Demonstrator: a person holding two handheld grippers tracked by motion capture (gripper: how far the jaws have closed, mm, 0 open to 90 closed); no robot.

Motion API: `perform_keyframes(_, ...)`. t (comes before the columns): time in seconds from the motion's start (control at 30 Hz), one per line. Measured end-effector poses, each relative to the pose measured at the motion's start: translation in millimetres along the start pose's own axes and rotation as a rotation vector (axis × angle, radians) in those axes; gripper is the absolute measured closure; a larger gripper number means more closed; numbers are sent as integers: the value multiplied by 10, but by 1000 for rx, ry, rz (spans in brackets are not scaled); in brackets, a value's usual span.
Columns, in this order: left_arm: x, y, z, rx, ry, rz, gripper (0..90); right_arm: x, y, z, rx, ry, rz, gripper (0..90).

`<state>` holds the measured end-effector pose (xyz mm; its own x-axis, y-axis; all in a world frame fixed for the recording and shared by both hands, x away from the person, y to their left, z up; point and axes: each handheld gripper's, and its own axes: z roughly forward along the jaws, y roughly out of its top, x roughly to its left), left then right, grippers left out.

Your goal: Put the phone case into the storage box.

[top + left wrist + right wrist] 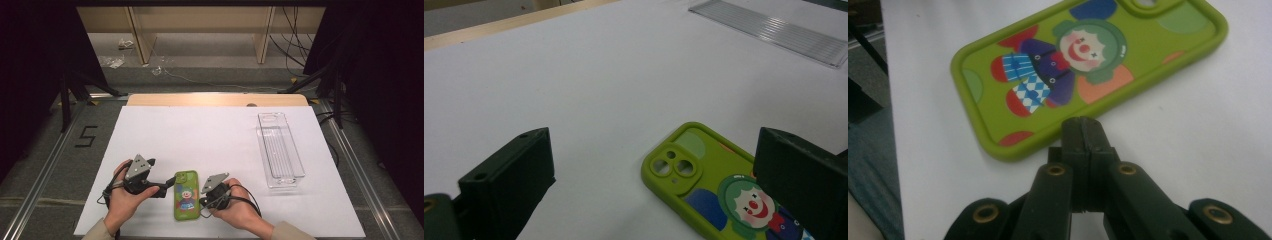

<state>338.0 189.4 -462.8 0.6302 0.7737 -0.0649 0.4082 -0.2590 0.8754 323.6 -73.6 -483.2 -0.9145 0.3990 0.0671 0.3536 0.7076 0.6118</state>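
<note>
2 grippers flank 1 green phone case lying flat, clown side up, near the front edge of the white table. The left gripper sits at the case's left, jaws spread wide. In the left gripper view, 1 jaw stands on bare table and the other hangs over the clown print, so the camera end of the case lies between them, though nothing looks pinched yet. The right gripper rests at the case's right edge, jaws pressed together with nothing between them. In the right gripper view its tip is just beside the long rim of the case; whether it actually touches is hard to tell from this angle.

A clear tray lies well apart on the right half of the table, and it appears empty.

My reading: the work is at its very start. The case is not lifted and not gripped. The likely aim is to pick it up, perhaps to move it to the tray, but that is a guess. What seems done is the approach: both tools are in place on either side. What is left is closing the left jaws on the case, or using the closed right tip to steady or tilt it, then the lift and the carry.
</note>
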Motion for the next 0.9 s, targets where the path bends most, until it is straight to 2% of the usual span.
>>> perform_keyframes(0.1,1,-2,5,5,2,1,24,33,43,48,-25,15,-4,900)
perform_keyframes(0.57,14,-13,12,37,15,-6,24,226,253,293,-61,62,-68,900)
perform_keyframes(0.9,20,-22,18,63,17,-8,23,239,275,334,-99,75,-77,900)
